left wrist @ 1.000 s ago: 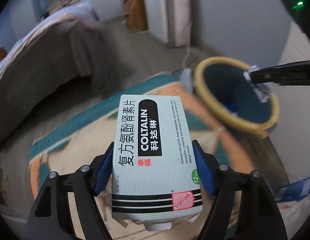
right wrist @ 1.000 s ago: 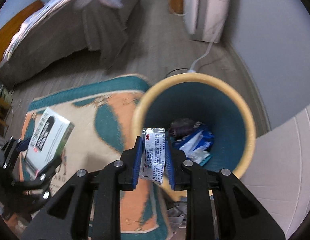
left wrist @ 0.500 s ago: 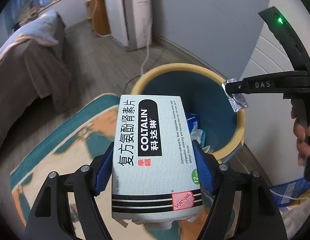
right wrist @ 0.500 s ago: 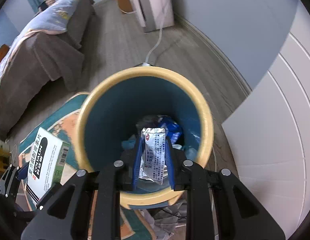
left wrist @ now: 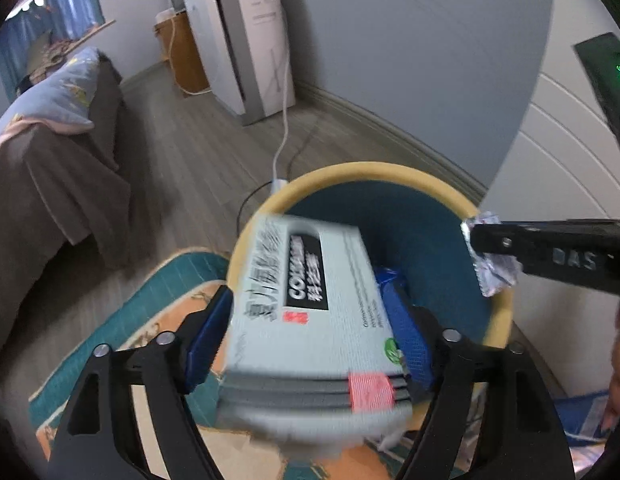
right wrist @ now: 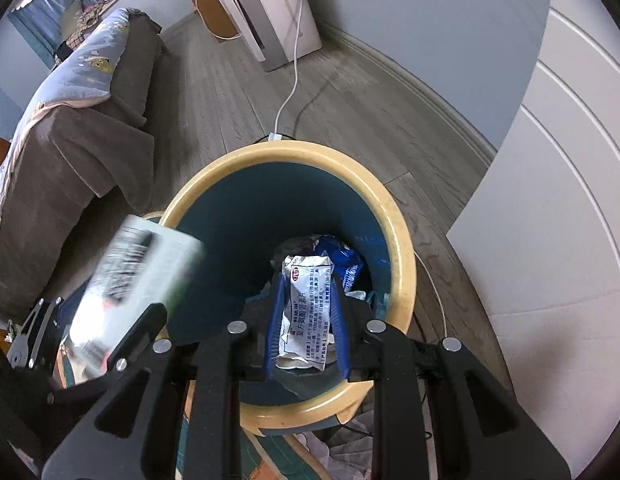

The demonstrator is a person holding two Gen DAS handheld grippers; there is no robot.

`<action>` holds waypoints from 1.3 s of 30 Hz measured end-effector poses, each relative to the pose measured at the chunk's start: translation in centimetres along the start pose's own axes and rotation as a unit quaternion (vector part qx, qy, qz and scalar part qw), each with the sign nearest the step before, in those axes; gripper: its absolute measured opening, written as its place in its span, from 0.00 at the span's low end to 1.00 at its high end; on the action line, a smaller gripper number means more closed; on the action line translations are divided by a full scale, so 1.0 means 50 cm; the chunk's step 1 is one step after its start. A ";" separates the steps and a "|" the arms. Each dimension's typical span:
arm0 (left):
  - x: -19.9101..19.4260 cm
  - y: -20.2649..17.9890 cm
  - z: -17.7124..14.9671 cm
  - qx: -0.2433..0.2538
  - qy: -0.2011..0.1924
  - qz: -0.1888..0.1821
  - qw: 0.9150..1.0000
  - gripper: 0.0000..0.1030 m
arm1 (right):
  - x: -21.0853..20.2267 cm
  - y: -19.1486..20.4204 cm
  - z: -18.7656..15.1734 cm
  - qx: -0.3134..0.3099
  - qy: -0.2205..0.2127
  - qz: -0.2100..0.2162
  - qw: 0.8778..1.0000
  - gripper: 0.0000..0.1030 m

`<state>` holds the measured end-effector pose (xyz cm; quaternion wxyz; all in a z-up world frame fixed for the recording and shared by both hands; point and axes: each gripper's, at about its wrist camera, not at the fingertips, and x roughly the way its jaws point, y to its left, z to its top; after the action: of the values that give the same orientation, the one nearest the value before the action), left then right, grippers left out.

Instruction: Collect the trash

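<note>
The medicine box (left wrist: 310, 320), sharp and squarely clamped half a second ago, is now blurred and tilted between the spread fingers of the left gripper (left wrist: 310, 332), seemingly slipping free over the near left rim of the bin (right wrist: 398, 224). The right gripper (right wrist: 305, 312) has moved over the bin mouth, pinching the foil sachet (right wrist: 307, 304) closed above the wrappers inside. Both pieces look about to land inside the bin.
</note>
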<state>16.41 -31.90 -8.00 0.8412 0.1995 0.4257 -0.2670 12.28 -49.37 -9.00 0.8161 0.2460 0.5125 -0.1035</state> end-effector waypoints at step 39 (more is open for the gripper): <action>-0.332 0.032 -0.083 -0.064 -0.063 -0.038 0.995 0.95 | -0.290 0.023 -0.122 -0.073 -0.114 -0.032 0.990 0.94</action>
<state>6.64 -23.66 3.51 0.8667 0.1120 0.3954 -0.2828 1.39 -46.50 2.04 0.8811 0.1556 0.4304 -0.1190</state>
